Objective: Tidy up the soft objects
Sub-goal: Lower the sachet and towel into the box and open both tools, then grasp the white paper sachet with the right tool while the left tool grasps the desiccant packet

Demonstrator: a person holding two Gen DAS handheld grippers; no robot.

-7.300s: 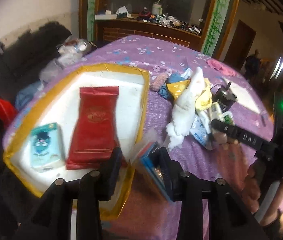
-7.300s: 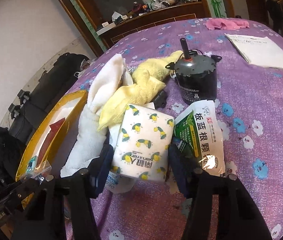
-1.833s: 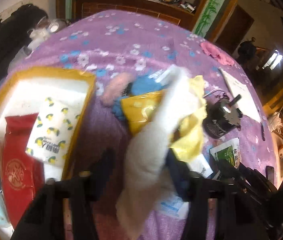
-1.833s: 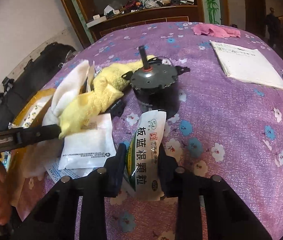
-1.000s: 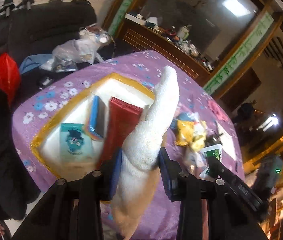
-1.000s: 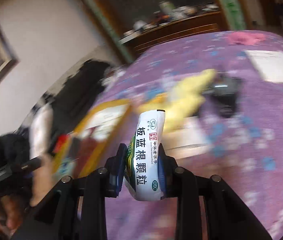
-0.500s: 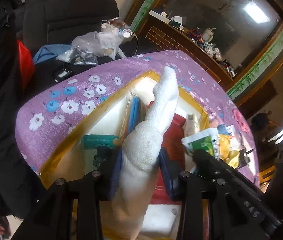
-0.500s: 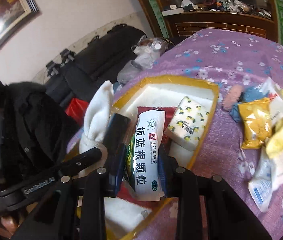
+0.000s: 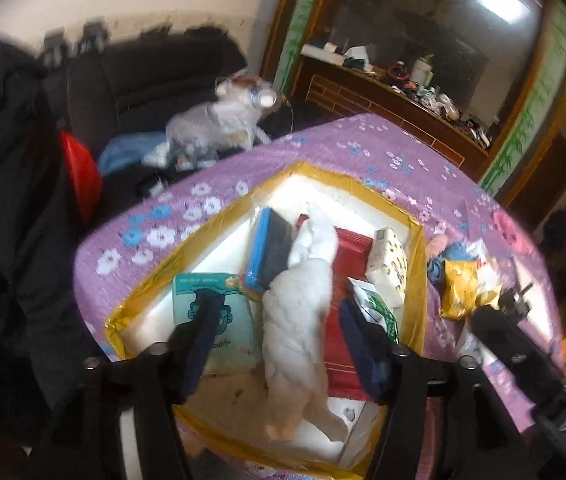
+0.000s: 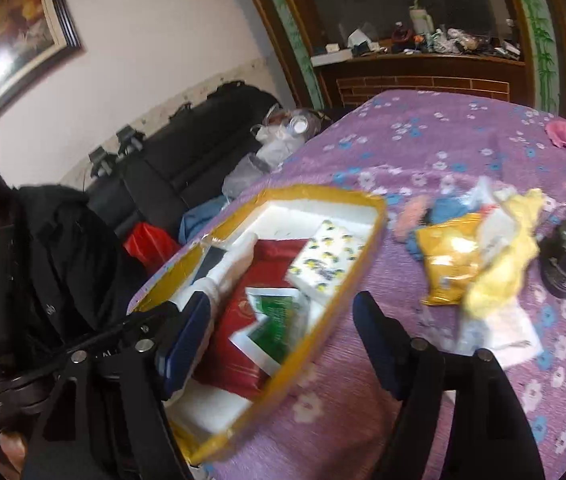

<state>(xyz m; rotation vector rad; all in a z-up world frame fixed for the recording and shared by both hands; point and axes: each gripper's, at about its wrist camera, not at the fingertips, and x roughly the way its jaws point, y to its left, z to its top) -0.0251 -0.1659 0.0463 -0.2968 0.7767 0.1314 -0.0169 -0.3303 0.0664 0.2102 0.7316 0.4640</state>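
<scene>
- The left gripper [image 9: 279,340] is opening wide over the yellow box [image 9: 417,240]; the white towel [image 9: 303,304] lies loose between its fingers.
- The right gripper [image 10: 279,340] is opening too; the green packet [image 10: 279,320] lies in the box.

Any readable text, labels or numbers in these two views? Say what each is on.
Nothing reads with certainty.
Teal cartoon-print pack: printed line, blurred.
Green-and-white foil sachet: print blurred.
Lemon-print white tissue pack: lettering too small.
Red foil pack: gold emblem, unreadable.
</scene>
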